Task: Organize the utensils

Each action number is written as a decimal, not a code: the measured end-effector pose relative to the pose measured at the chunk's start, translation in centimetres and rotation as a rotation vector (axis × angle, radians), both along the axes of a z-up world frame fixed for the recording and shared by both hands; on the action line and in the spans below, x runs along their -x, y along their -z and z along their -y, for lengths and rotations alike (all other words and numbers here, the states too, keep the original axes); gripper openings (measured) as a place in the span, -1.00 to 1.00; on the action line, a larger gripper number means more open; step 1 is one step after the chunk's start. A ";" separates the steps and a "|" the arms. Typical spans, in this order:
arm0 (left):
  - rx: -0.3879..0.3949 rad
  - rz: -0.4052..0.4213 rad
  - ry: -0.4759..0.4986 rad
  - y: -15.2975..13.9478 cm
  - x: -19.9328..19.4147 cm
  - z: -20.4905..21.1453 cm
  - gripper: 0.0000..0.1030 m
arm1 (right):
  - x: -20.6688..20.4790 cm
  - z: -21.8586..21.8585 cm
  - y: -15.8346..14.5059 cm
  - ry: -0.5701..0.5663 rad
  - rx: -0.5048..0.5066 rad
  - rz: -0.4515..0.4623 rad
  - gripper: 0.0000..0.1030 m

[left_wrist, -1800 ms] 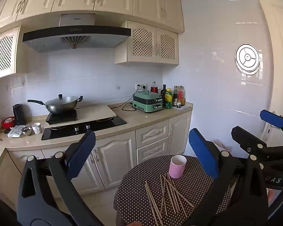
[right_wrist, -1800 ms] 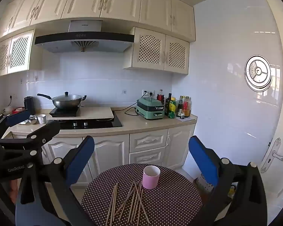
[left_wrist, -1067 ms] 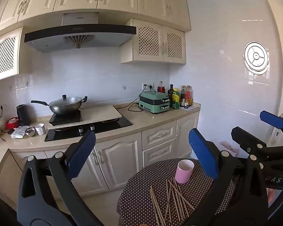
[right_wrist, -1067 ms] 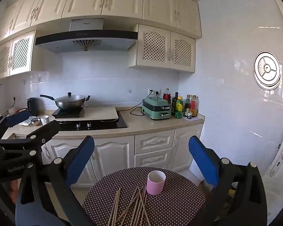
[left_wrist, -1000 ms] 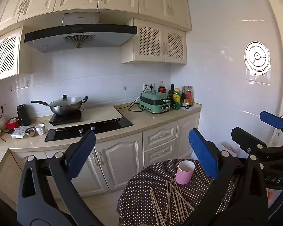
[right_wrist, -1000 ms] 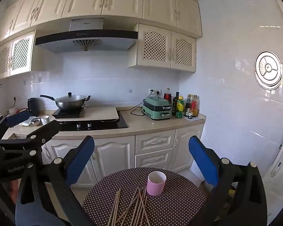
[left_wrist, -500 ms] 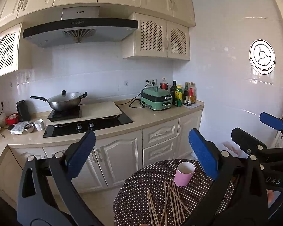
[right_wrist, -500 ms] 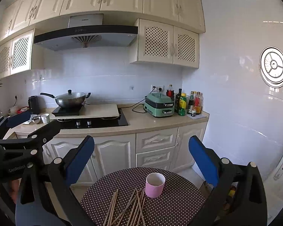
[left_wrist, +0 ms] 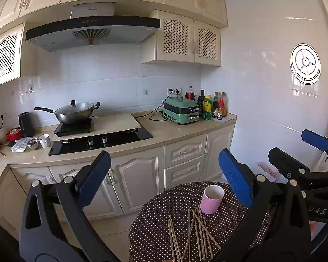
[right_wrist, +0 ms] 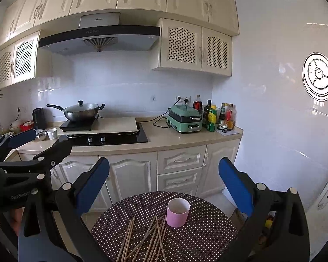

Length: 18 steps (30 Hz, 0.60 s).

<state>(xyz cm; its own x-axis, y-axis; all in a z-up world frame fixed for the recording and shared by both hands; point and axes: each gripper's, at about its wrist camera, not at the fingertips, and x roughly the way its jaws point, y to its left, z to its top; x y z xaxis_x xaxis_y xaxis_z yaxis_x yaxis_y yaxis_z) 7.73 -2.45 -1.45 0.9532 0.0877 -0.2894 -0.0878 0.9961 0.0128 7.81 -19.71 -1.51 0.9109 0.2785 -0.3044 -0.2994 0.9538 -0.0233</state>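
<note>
The left gripper (left_wrist: 164, 179) was held with its jaws wide apart and nothing between them. The chopsticks (right_wrist: 149, 239) were scattered, overlapping, on the dotted round table (right_wrist: 207, 235), below and ahead of both grippers. The pink cup (right_wrist: 178, 212) stood upright just beyond them, touching or nearly touching the nearest stick ends. The right gripper (right_wrist: 164, 179) was likewise spread and empty. Because the sticks were crossed, a single pinch could drag neighbours along; a careless approach could tip the cup.
</note>
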 end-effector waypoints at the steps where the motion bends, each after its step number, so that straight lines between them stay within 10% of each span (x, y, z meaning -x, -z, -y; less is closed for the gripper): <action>1: 0.001 -0.004 0.001 0.0 -0.1 0.1 0.88 | -0.1 0.0 0.0 0.000 0.000 -0.002 0.87; 18: 0.020 -0.042 0.012 0.3 -1.0 0.3 0.88 | -0.4 0.3 0.7 0.005 0.002 -0.041 0.87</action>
